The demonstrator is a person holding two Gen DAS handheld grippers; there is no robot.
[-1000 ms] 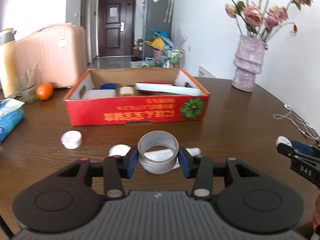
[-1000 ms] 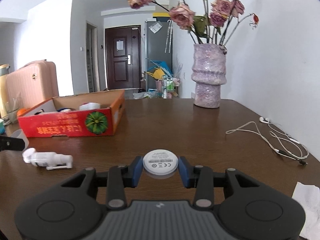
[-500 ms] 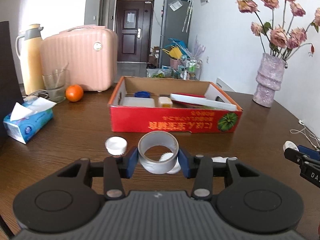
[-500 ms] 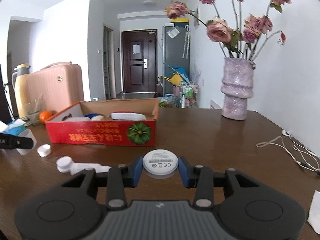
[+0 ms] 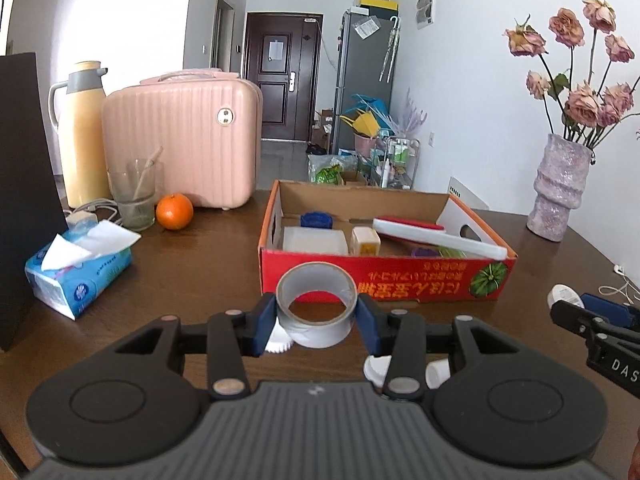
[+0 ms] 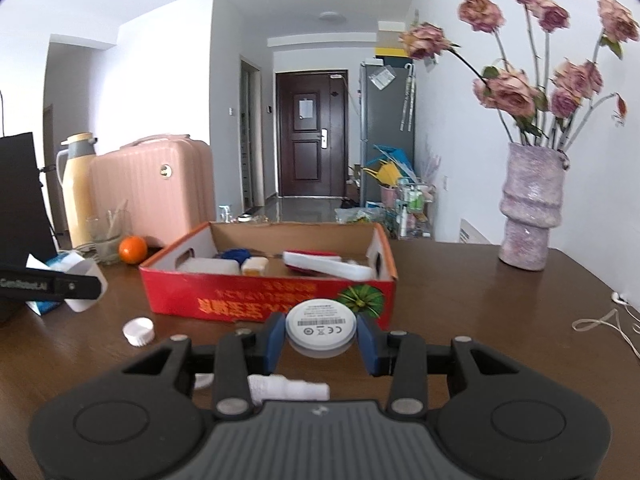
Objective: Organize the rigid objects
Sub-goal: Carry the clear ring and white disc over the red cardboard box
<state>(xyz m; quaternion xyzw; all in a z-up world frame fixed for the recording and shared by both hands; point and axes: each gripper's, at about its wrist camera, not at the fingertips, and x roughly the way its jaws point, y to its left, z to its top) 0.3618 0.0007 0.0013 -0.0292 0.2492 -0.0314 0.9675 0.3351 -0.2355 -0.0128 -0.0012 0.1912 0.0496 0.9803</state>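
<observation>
My left gripper (image 5: 316,322) is shut on a grey roll of tape (image 5: 317,304), held above the table just in front of the red cardboard box (image 5: 384,280). My right gripper (image 6: 321,338) is shut on a white round disc (image 6: 321,325) with printed marks, also lifted before the box (image 6: 248,300). Inside the box lie a white container (image 5: 314,240), a blue lid (image 5: 317,220), a small yellow block (image 5: 365,241) and a red-and-white flat piece (image 5: 436,236). On the table below stay a white cap (image 6: 138,331) and a white pump part (image 6: 288,389). The right gripper (image 5: 592,312) shows at the left wrist view's right edge.
A tissue pack (image 5: 76,276), glass (image 5: 134,196), orange (image 5: 174,211), pink case (image 5: 180,140) and thermos (image 5: 82,132) stand left of the box. A pink vase of flowers (image 6: 530,208) stands at the far right, with earphone cables (image 6: 608,320) beside it. A black panel (image 5: 24,200) rises at far left.
Both grippers have risen and swung left with their loads, bringing the box to the centre of each view. The white cap and pump part have slid down beneath the grippers.
</observation>
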